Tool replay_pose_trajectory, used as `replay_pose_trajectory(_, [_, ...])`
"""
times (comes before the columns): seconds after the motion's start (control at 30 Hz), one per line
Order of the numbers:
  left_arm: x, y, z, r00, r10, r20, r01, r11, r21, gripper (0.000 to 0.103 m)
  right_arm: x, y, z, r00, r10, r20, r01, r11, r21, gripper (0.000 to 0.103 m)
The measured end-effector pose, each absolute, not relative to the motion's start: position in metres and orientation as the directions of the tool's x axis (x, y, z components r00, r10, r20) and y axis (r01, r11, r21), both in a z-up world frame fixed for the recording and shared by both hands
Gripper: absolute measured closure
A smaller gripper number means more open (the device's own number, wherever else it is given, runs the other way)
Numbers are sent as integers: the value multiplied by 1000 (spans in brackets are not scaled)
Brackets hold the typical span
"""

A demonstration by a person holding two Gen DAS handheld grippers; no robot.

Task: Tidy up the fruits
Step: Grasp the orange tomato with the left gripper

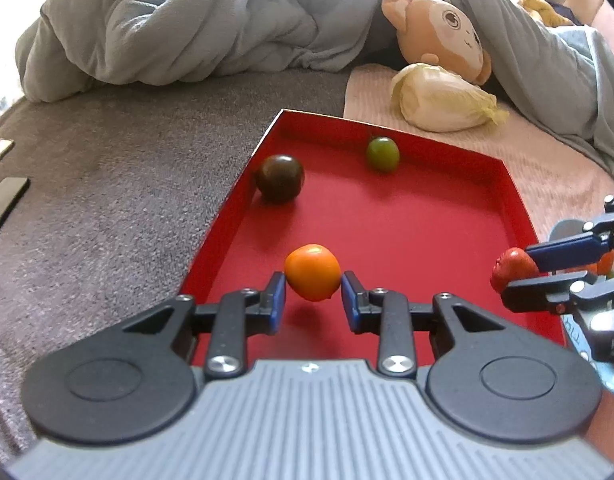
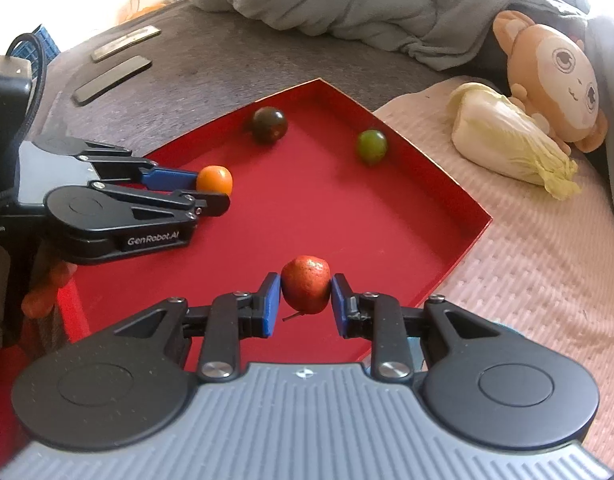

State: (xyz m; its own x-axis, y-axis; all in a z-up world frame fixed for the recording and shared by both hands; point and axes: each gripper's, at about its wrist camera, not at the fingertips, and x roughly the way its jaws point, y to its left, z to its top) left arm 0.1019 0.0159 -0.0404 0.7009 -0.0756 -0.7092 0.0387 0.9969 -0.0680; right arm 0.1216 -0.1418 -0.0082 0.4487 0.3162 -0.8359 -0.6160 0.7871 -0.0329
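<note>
Orange fruit (image 1: pixel 312 272) is pinched in the left hand-held gripper (image 1: pixel 313 294), red fruit (image 2: pixel 306 284) in the right hand-held gripper (image 2: pixel 303 300); lower each gently onto the red tray (image 1: pixel 427 264) near the frame's centre before letting go.

A tray (image 1: pixel 387 216) is laid on a bed (image 1: pixel 107 184), seen from the left wrist view. Within the tray, one fruit (image 1: pixel 279 178) is placed at 10 o'clock against the left wall, and another fruit (image 1: pixel 383 154) at 12 o'clock near the far wall. Beyond the tray, at 1 o'clock, a cabbage (image 1: pixel 443 100) is set on a mat (image 1: pixel 547 168), with a plush toy (image 1: pixel 439 36) behind it. A quilt (image 1: pixel 187 28) is heaped at 11 o'clock.
</note>
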Motion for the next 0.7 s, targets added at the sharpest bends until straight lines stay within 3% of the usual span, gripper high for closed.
replay_pose_trajectory(0.7, [79, -22, -25, 712, -117, -692, 103, 993, -62, 70, 95, -204, 14, 494, 299, -816, -557, 830, -32, 71])
